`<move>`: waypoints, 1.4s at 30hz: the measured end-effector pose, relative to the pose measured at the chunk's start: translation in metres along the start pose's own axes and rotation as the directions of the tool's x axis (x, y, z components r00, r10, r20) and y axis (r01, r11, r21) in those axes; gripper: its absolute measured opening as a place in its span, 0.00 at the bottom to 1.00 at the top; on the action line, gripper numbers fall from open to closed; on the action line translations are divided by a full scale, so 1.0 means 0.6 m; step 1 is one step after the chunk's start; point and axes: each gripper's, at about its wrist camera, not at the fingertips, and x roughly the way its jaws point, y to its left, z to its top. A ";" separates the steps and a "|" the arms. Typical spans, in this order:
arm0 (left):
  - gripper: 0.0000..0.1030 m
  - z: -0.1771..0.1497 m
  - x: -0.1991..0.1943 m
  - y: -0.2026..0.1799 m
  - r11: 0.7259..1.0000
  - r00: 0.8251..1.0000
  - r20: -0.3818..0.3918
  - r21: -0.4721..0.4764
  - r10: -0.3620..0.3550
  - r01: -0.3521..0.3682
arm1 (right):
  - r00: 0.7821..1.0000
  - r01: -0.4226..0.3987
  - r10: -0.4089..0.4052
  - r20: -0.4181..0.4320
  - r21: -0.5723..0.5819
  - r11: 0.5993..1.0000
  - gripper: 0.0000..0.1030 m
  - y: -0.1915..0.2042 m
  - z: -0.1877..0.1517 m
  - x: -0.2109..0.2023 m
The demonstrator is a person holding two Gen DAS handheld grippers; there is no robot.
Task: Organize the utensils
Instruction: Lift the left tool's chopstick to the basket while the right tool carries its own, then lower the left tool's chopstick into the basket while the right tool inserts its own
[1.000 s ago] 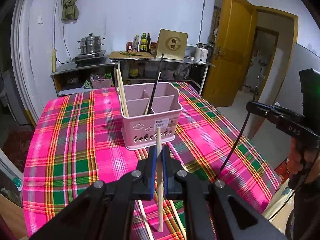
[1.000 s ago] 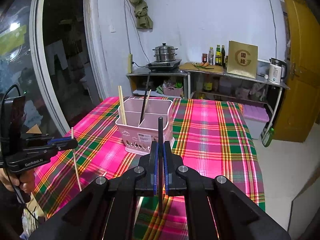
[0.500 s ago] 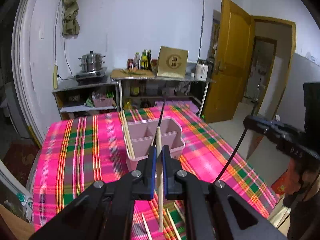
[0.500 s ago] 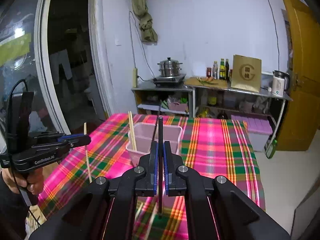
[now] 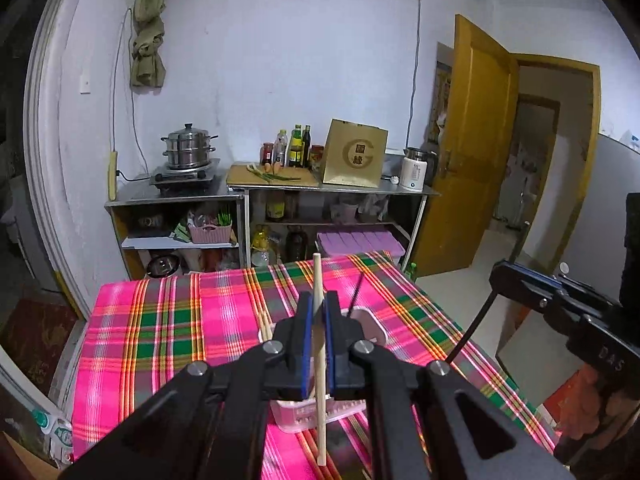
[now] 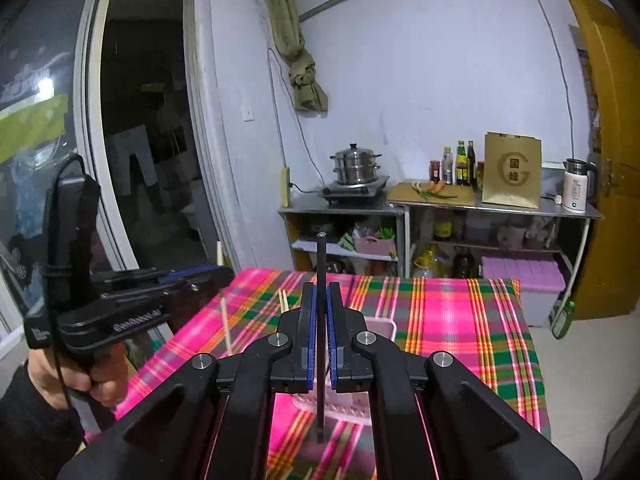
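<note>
Pale wood shows between the blue pads of the left gripper [image 5: 316,320], whose jaws are pressed narrow on a wooden chopstick [image 5: 319,344] that stands nearly upright, its top above the fingertips and its lower end hanging below them over the plaid tablecloth [image 5: 160,320]. Just beyond and below those fingertips sits the pink utensil holder [image 5: 370,330], mostly hidden by the gripper, with two more pale chopsticks [image 5: 265,325] leaning out of its left part and a black chopstick in the holder [image 5: 355,294] rising from its right part. To the right of the left gripper, the right gripper [image 6: 319,320] is closed tight on a black chopstick [image 6: 321,280], which is held upright in that gripper's own view and slants down toward the tablecloth in the left view. The holder [image 6: 382,326] lies just ahead of the right fingertips too, its rim peeking out on their right side. Beyond the table stand metal shelves [image 5: 180,200] carrying a steamer pot [image 5: 188,152].
</note>
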 end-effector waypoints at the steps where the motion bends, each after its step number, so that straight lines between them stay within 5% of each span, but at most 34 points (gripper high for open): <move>1: 0.06 0.003 0.005 0.002 1.000 1.000 0.001 -0.001 0.000 0.000 | 1.000 -0.001 0.001 0.004 0.001 1.000 0.04 -0.001 0.005 0.008; 18: 0.06 0.046 0.070 0.016 1.000 0.999 0.050 0.028 0.002 -0.003 | 0.999 -0.033 0.032 0.022 0.026 0.999 0.04 -0.012 0.039 0.096; 42: 0.06 -0.025 0.151 0.043 0.999 0.999 -0.009 0.021 -0.048 0.049 | 0.996 -0.042 0.047 -0.080 0.067 0.997 0.04 -0.036 -0.030 0.194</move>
